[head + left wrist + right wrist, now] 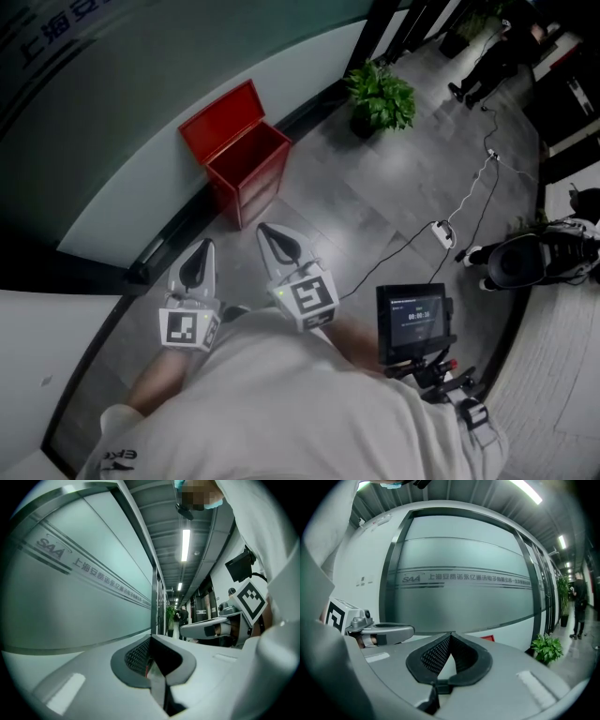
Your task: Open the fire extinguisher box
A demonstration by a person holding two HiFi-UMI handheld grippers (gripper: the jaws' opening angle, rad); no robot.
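Closed left gripper (pixel 151 636) beside frosted glass (pixel 79 606)

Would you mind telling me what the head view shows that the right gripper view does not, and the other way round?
Only the head view shows the black monitor screen, the white power strip on the grey floor, and the raised lid and open top of the red metal box. Only the right gripper view shows the ceiling light strips. Both show the leafy green potted plant, the frosted glass wall and the left gripper, jaws shut.

An office corridor: frosted glass wall (pixel 464 573) with company lettering (pixel 468 578), ceiling strip lights (pixel 185 543), a potted plant (pixel 380 97).
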